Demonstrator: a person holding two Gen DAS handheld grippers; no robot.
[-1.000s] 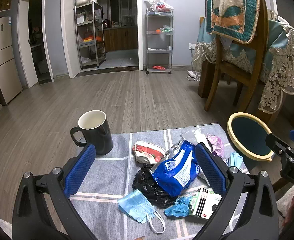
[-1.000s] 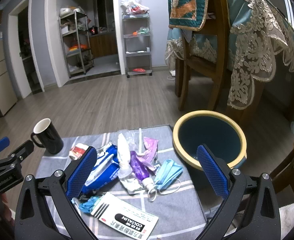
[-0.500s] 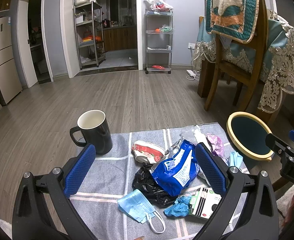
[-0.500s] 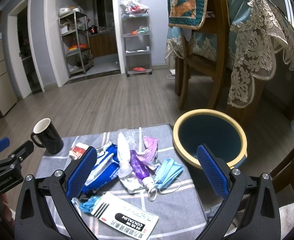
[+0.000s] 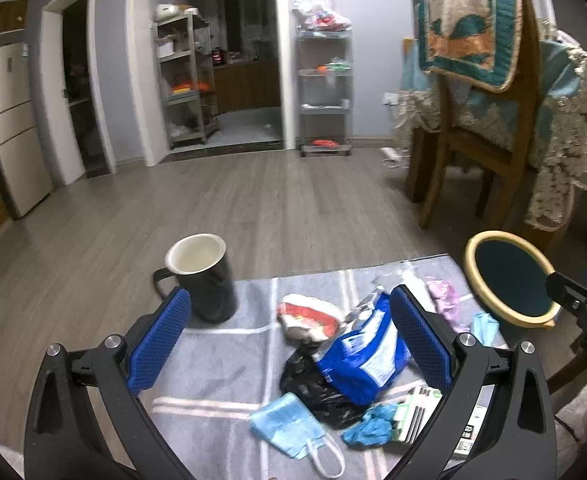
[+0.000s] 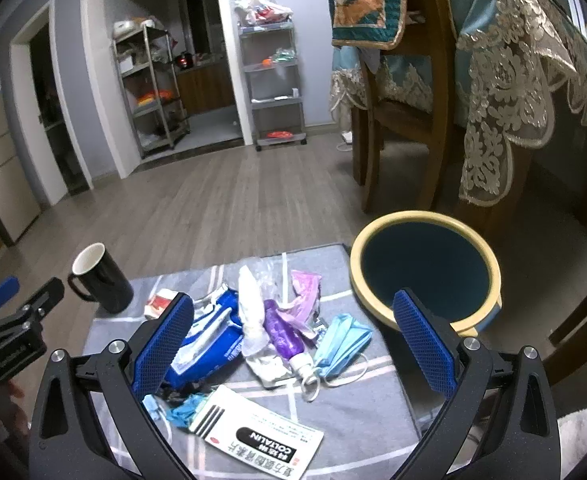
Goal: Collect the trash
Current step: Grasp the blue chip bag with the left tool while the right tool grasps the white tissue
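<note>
Trash lies heaped on a grey cloth-covered table point(image 5: 221, 376): a blue foil bag point(image 5: 363, 354), a black plastic bag point(image 5: 313, 388), a red-and-white wrapper point(image 5: 307, 314), a blue face mask point(image 5: 289, 426), a crumpled blue glove point(image 5: 369, 426). In the right wrist view I see a purple tube point(image 6: 279, 332), a white wad point(image 6: 251, 312), another mask point(image 6: 343, 340) and a white medicine box point(image 6: 261, 434). The teal bin with a yellow rim point(image 6: 425, 268) stands right of the table. My left gripper point(image 5: 289, 336) is open above the pile. My right gripper point(image 6: 291, 338) is open too, holding nothing.
A black mug point(image 5: 203, 274) stands on the table's far left corner. A wooden chair point(image 5: 489, 120) and a lace-draped table point(image 6: 525, 72) rise behind the bin. Grey wood floor point(image 5: 253, 200) stretches to metal shelves point(image 5: 323, 92) and a doorway.
Both grippers stay open and the trash lies where it was. The left view has shifted slightly, with faint motion blur; nothing has been picked up.
</note>
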